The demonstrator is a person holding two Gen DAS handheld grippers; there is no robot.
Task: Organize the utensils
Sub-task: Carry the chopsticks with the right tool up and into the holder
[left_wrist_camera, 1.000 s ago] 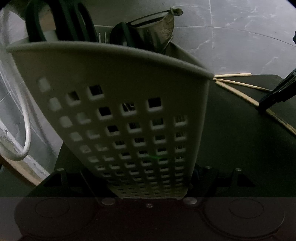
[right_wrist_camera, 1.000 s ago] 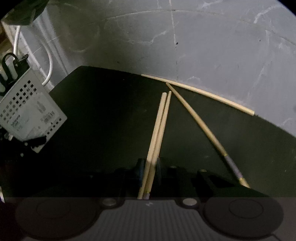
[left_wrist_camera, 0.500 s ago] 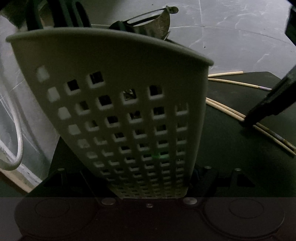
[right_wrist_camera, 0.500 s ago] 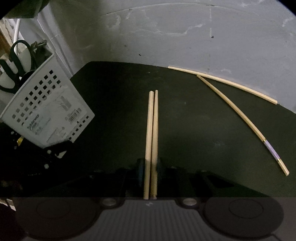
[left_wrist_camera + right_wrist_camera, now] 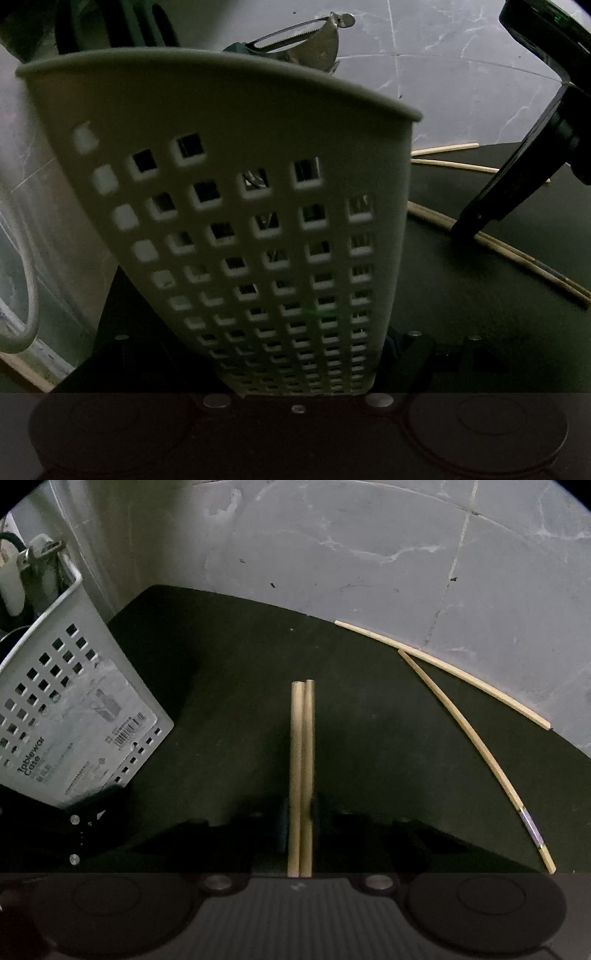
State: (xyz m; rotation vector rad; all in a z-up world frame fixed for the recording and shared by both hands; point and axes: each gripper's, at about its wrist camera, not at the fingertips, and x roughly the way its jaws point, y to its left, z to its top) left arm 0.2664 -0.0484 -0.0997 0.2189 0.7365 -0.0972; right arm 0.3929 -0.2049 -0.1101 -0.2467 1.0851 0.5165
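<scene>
A pair of wooden chopsticks (image 5: 302, 775) lies side by side between the jaws of the right gripper (image 5: 300, 812), sticking straight out over the dark table (image 5: 229, 686). The jaws are closing, with the pair pinched between them. Two more chopsticks (image 5: 476, 734) rest on the table at the far right edge, their far ends almost meeting; one has a pale purple band near its end.

The white basket (image 5: 251, 155), pierced with square holes, fills the left wrist view, tilted, with the left gripper (image 5: 299, 391) clamped on its lower end. Only this view shows the serrated metal tool (image 5: 306, 40) poking above the rim, and the right gripper's dark finger coming down onto the chopsticks at the right.

The right wrist view alone shows the basket's printed label (image 5: 85, 731), reading "Tableware Case", and the grey tiled floor (image 5: 369, 554) beyond the table.
</scene>
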